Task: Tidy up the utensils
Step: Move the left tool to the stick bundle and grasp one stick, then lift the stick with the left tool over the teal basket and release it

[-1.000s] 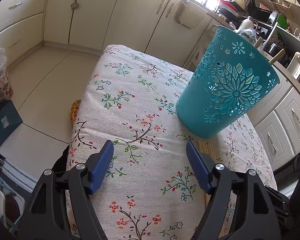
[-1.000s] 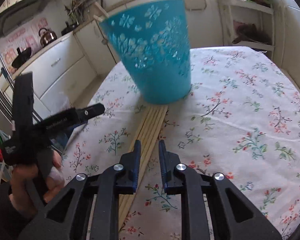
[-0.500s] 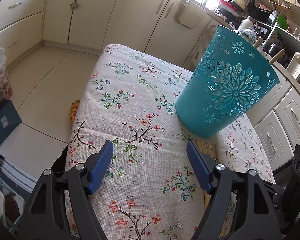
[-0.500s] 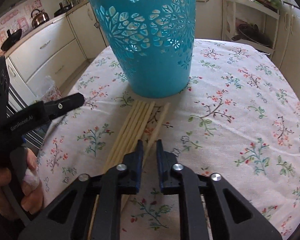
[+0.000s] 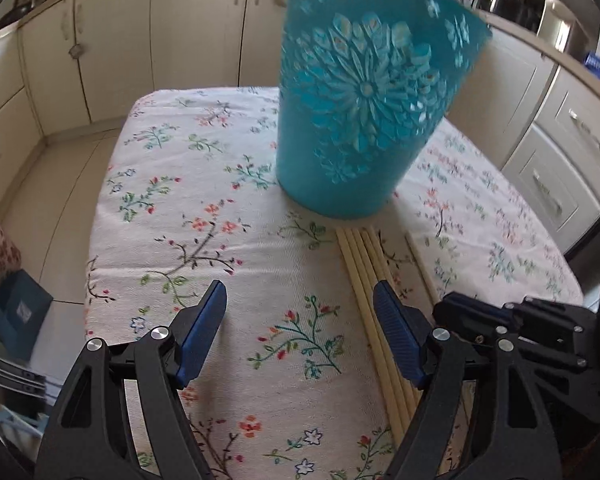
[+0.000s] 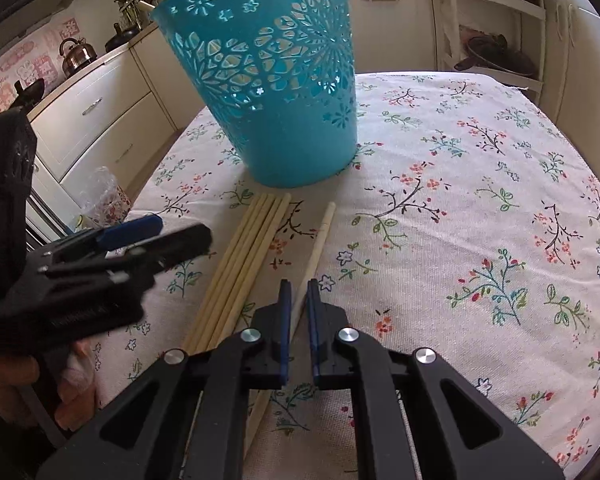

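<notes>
Pinching one pale wooden chopstick [image 6: 318, 240], right hand-held gripper [image 6: 297, 292]; left hand-held gripper [image 5: 300, 304] gapes.

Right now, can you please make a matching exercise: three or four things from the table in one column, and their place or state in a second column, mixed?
Things:
1. turquoise perforated plastic basket
2. bundle of four pale wooden chopsticks
3. single pale wooden chopstick
4. left tool

States:
A. lying alone, running between the right tool's blue pads
B. open, nothing between its pads
C. standing upright on the floral tablecloth
D. lying side by side on the cloth

Pairs: 1-C, 2-D, 3-A, 4-B
</notes>
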`<state>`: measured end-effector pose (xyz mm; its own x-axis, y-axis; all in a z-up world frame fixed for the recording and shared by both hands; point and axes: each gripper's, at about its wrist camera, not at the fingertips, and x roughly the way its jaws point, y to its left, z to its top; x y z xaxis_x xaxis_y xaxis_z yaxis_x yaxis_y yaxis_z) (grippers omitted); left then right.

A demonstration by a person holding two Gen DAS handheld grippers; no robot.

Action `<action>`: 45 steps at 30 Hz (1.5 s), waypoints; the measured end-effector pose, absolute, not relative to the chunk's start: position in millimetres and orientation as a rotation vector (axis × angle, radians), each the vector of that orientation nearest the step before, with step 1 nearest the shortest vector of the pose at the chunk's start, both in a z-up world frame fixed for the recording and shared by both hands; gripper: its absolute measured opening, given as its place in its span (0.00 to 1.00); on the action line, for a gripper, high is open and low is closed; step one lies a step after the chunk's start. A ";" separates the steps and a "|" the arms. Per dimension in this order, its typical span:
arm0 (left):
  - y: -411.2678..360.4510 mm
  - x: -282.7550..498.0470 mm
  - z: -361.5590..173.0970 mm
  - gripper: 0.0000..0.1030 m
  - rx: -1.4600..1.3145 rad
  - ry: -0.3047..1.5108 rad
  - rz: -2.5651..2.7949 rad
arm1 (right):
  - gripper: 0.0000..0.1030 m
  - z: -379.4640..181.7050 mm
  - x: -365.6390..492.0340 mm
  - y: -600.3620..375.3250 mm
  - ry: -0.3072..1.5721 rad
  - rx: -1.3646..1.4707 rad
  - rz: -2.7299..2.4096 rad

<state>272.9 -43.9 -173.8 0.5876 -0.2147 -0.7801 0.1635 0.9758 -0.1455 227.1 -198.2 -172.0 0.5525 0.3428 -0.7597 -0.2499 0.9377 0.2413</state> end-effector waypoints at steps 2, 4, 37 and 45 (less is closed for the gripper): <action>-47.2 274.3 -175.8 0.70 -0.039 0.932 -0.198 | 0.08 -171.9 227.2 -197.9 0.922 0.116 0.353; -51.7 274.4 -176.5 0.70 -0.013 0.938 -0.184 | 0.08 -171.5 227.1 -198.5 0.923 0.120 0.354; -51.7 296.5 -175.6 0.08 -0.089 1.012 -0.202 | 0.11 -168.4 258.1 -193.6 0.945 -0.018 0.320; -56.5 295.2 -175.8 0.08 -0.043 0.992 -0.205 | 0.11 -170.5 251.8 -196.3 0.924 0.003 0.333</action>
<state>295.2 -56.5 -175.8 0.5294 -0.1915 -0.8265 0.1525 0.9798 -0.1294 251.8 -196.3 -170.5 0.5554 0.2831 -0.7819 -0.2805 0.9489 0.1444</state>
